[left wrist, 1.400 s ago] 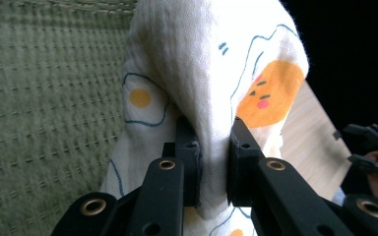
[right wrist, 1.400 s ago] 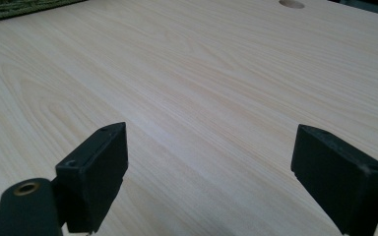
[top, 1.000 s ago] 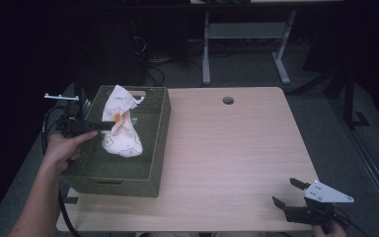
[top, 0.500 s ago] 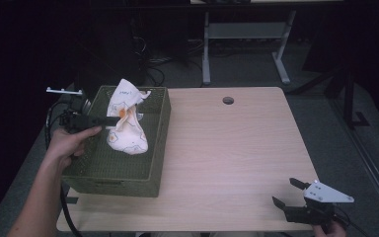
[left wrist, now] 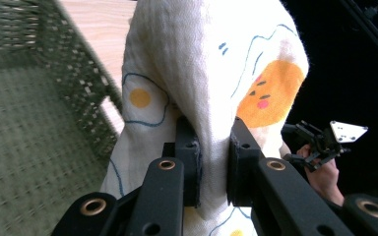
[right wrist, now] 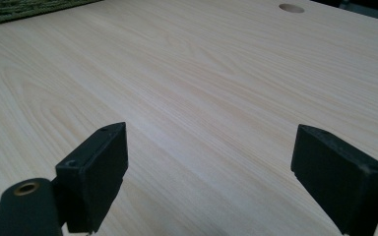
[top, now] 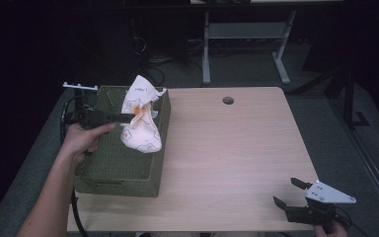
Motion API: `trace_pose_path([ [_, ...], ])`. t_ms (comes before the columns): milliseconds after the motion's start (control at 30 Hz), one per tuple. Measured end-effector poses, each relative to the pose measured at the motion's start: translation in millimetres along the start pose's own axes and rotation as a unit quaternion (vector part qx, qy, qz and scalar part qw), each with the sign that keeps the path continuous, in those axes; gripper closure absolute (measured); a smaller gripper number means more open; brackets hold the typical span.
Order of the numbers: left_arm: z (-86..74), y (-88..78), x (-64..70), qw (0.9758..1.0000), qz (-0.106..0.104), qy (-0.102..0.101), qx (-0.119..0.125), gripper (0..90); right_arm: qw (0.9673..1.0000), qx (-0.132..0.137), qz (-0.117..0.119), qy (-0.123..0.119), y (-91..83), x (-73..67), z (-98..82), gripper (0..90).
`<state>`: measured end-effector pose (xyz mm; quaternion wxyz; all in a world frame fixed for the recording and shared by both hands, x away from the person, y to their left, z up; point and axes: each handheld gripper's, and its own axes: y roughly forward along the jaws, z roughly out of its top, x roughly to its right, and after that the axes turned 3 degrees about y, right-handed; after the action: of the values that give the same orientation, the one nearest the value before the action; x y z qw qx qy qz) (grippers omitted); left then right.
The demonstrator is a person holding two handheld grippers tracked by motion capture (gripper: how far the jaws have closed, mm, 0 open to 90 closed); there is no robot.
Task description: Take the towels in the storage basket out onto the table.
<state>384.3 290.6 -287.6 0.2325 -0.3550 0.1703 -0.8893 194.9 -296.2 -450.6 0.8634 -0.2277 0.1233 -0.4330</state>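
Two grippers: both are showing, one at each side of the table [top: 237, 148].
Left gripper [top: 131, 114]: it is clamping a fold of the cloth [top: 140, 121] between its jaws; in its own view the two black pads are pressing the fabric from either side, low on a gathered ridge [left wrist: 211, 162].
Cloth: white with fried-egg prints, it is hanging in a bunch over the right wall of the green woven basket [top: 113, 163], at the left of the table; its lower end looks to be brushing or sitting just above that wall, and I cannot tell which.
Right gripper [top: 290, 193]: it is waiting at the near right corner with jaws spread wide and nothing between them, hovering over bare wood [right wrist: 202, 98].
Risk of slipping: the pinch is taking only a narrow pleat, so I judge the soft fabric could be pulling free under its own weight if the hand is swinging fast.
Risk of snagging: the trailing end is dangling near the woven rim, and catching there could be dragging or tipping the basket.
Risk of a bad landing: bunched like this, the cloth would likely be dropping in a heap, not flat, wherever it is being released.
Cable hole [top: 228, 100]: far across the table, well apart from everything, and posing no trouble.
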Motion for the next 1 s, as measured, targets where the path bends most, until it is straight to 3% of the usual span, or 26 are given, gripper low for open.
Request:
trace_pose_path([
  [267,3.9,23.7,10.6,0.9997,-0.01,0.014,-0.014,79.4,1.0,0.001,-0.001,0.0,-0.5,-0.1,0.5,13.8],
  [1000,5.6,63.0,31.6,0.9984,-0.035,0.034,-0.028,79.3,1.0,0.002,0.001,-0.002,0.1,-0.5,1.3,13.8],
])
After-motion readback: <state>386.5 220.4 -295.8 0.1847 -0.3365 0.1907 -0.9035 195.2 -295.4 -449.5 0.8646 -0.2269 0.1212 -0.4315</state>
